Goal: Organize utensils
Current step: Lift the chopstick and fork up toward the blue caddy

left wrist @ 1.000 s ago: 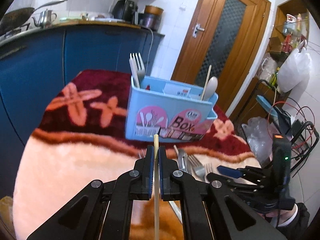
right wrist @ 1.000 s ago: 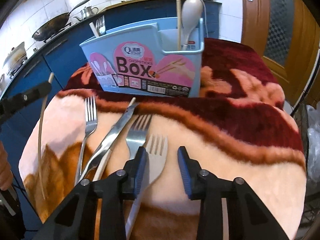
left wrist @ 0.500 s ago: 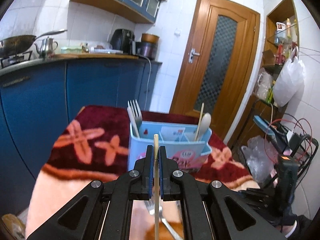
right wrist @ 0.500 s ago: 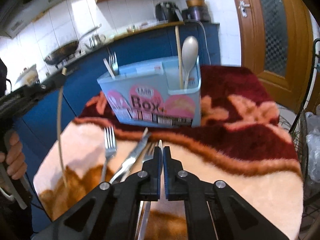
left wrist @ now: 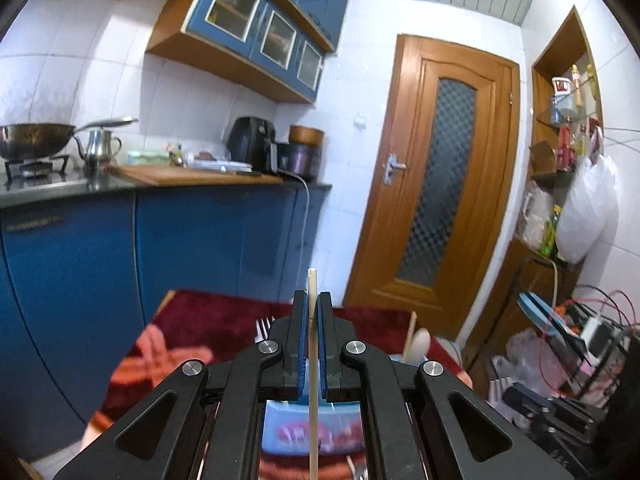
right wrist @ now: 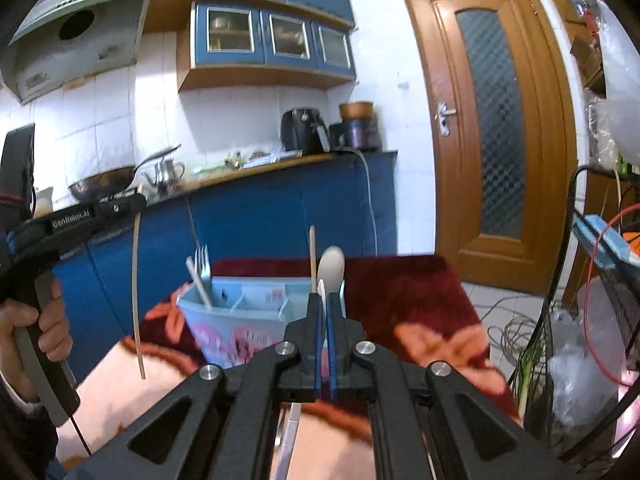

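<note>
Gripping a pale chopstick (left wrist: 312,360) between its blue pads, the left gripper (left wrist: 312,308) hangs in the air above the light blue utensil box (right wrist: 236,312) — its fingers pressed together on the stick, which runs upright through them and pokes out past the tips. From the other side, that same chopstick (right wrist: 137,296) dangles down from the left gripper (right wrist: 136,202) to the left of the box, its lower end free above the blanket (right wrist: 416,304).

The right gripper (right wrist: 322,300) is raised in front of the box, clamped on a white fork (right wrist: 321,286) — only a sliver of it shows above the tips, with its handle trailing down below.

Inside the box, a fork (right wrist: 203,260) stands at the left end, while a wooden chopstick (right wrist: 312,256) and a pale spoon (right wrist: 333,266) stand at the right end. The box sits on the red and cream blanket, with the blue kitchen counter (right wrist: 280,208) behind it and the wooden door (right wrist: 492,120) off to its right.
</note>
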A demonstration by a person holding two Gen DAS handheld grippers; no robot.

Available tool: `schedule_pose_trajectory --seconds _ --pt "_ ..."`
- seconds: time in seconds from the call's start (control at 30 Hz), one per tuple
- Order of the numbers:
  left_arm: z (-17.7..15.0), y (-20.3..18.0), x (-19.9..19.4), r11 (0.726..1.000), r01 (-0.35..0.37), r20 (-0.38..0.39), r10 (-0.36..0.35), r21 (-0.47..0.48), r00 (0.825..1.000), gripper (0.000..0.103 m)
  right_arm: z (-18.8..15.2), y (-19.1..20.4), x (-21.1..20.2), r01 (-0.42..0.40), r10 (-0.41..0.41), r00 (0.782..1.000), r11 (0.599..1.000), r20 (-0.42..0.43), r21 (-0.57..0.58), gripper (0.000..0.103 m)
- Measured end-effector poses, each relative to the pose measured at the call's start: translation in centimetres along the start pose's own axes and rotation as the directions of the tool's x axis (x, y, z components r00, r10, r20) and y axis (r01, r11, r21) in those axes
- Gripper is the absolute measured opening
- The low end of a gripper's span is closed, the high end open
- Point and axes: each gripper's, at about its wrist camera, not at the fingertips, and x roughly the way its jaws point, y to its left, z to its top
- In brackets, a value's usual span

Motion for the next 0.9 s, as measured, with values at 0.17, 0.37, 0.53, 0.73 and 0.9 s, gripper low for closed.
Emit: schedule_pose_trajectory --seconds 0.17,0.37,0.53,0.73,0.9 --pt "1.9 0.2 1.1 1.000 -0.020 0.059 0.020 -0.015 0.998 0.004 2.1 0.2 1.0 0.010 -0.010 0.999 1.000 0.048 0.004 0.004" --pt "3.4 0.0 2.6 0.999 -0.036 0.141 0.037 -0.012 0.989 0.004 4.3 0.6 2.8 0.046 -0.044 0.993 0.999 0.108 -0.016 0.004" --pt "3.7 -0.9 4.0 0.998 -0.062 0.200 0.054 0.032 0.978 0.004 5.8 0.8 5.2 0.084 -0.080 0.982 0.996 0.173 -0.017 0.004" --pt "3.4 -0.8 5.9 0.996 -0.086 0.241 0.076 0.031 0.968 0.005 5.9 0.8 8.0 0.119 -0.111 0.967 0.993 0.229 -0.019 0.004" --pt "1.8 -0.3 7.3 0.996 -0.089 0.236 0.082 0.021 0.968 0.005 5.3 0.8 9.6 0.176 -0.158 0.951 0.983 0.266 -0.047 0.004"
